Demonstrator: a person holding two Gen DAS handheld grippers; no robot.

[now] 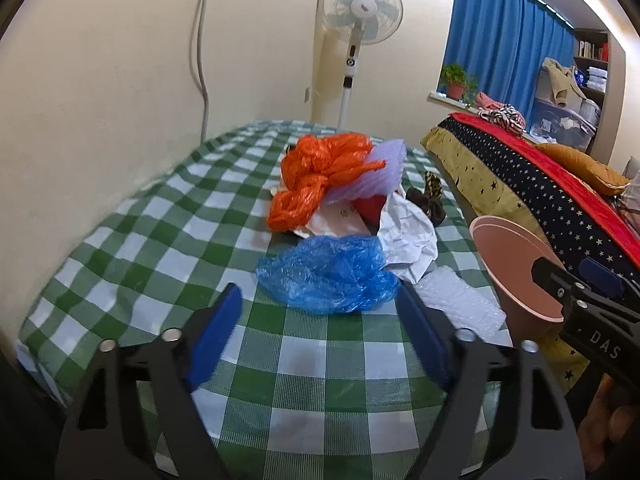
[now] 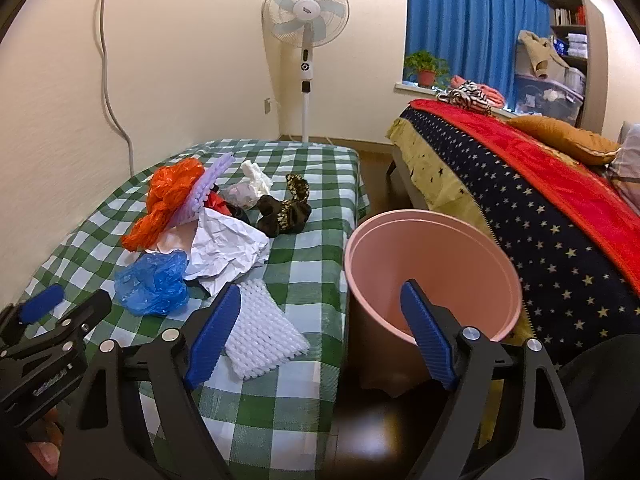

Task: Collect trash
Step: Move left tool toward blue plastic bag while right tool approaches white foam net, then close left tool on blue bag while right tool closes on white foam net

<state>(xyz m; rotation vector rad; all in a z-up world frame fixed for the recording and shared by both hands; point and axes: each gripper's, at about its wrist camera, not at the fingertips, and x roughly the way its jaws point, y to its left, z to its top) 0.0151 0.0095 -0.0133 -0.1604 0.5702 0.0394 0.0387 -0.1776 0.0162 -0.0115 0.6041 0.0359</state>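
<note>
Your left gripper (image 1: 320, 332) hangs wide open and empty just short of a crumpled blue plastic bag (image 1: 328, 274); your right gripper (image 2: 320, 332), also spread and holding nothing, sits over the white foam netting (image 2: 262, 330) and the pink bin (image 2: 434, 276) beside the checked table (image 2: 304, 264). Beyond lie creased white paper (image 2: 224, 250) and an orange bag (image 1: 316, 176). The blue film is thin and slack — a shallow pinch could slip, or drag the paper along.
</note>
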